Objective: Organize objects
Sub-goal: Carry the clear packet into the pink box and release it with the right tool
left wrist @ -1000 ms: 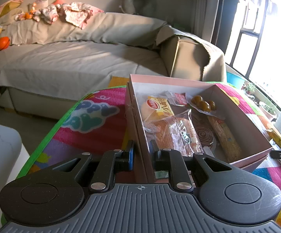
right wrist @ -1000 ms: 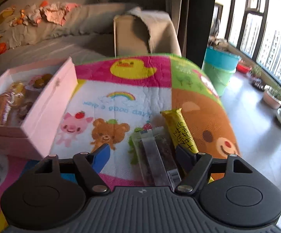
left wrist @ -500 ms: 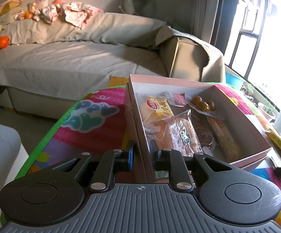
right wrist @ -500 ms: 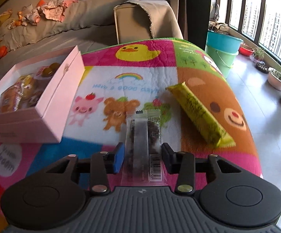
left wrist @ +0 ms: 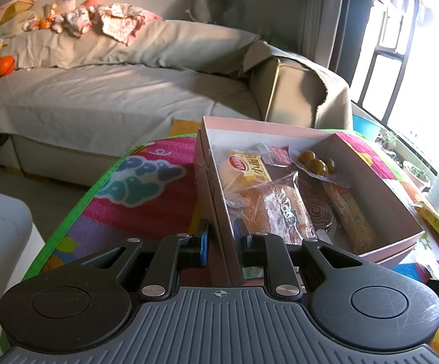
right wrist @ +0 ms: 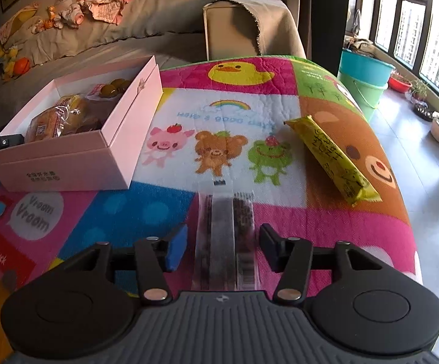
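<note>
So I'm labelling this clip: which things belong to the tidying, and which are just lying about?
Job:
pink box, left gripper clamped on its wall
clear packet between the opening right gripper
yellow bar

Lying about:
sofa
teal bucket
orange ball

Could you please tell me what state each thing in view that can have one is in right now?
Pink box: open, lidless, holding wrapped snacks.
Left gripper: shut on the pink box's wall.
Right gripper: jaws opening, pads clear of the packet between them.
Clear packet: sealed, flat on the mat.
Yellow bar: sealed, lying outside the box.
</note>
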Motion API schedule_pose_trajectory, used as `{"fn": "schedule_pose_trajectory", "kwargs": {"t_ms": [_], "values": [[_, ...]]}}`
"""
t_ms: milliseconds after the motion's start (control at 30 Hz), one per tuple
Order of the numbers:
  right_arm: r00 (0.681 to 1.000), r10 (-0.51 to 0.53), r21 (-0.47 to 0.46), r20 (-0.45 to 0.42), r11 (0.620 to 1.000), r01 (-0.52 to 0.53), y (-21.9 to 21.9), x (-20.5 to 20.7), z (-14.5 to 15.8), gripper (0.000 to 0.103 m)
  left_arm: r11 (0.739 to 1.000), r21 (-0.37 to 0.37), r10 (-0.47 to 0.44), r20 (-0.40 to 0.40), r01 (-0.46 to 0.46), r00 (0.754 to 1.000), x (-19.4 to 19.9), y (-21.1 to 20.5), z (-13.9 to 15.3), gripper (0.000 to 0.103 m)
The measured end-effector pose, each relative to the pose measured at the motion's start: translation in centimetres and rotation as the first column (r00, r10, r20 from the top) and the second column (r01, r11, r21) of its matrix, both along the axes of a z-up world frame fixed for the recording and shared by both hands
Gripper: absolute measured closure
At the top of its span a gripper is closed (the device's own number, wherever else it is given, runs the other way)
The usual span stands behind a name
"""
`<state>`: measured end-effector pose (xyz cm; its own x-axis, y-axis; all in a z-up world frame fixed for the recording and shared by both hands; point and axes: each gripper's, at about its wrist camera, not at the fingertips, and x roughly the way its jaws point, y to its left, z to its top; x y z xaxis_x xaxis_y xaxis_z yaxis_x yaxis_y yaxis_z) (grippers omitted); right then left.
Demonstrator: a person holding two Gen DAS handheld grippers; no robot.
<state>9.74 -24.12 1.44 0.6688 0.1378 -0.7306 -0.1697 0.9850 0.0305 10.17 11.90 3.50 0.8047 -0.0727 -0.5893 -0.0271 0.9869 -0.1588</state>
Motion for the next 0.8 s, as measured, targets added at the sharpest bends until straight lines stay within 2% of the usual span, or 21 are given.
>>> {"fn": "schedule_pose_trajectory", "kwargs": {"t_ms": [67,100,167,433,667,800], "values": [[1.000,0.003,-0.010,0.001,1.000,-0.003,0.4,0.1,0.1,0.049,1.000,0.001,-0.001,0.001,0.001,1.000,-0.1,0.0,0.0,0.083],[1.000,0.007,-0.011,-0.001,1.000,-0.007,0.6,0.1,0.1,0.056,1.000,0.000,-0.001,0.001,0.001,1.000,-0.1,0.0,0.0,0.083],[1.000,0.018,-0.008,-0.011,1.000,-0.018,0.8,-0.2,0.3,0.062,1.000,-0.001,0.000,0.001,0.000,1.000,-0.1,0.0,0.0,0.083],[0.998,0.058,-0.014,-0.006,0.998,-0.058,2.0,-2.7,2.3,0.064,1.000,0.000,-0.001,0.001,0.001,1.000,-0.1,0.0,0.0,0.083],[0.988,0.085,-0.008,0.127,0.996,-0.084,2.7,-4.0,7.8,0.065,1.000,-0.006,-0.003,0.001,0.003,1.000,-0.1,0.0,0.0,0.083],[0.964,0.108,-0.012,0.241,0.994,-0.108,3.5,-3.9,11.9,0.065,1.000,-0.007,-0.004,0.001,0.004,1.000,-0.1,0.0,0.0,0.083]]}}
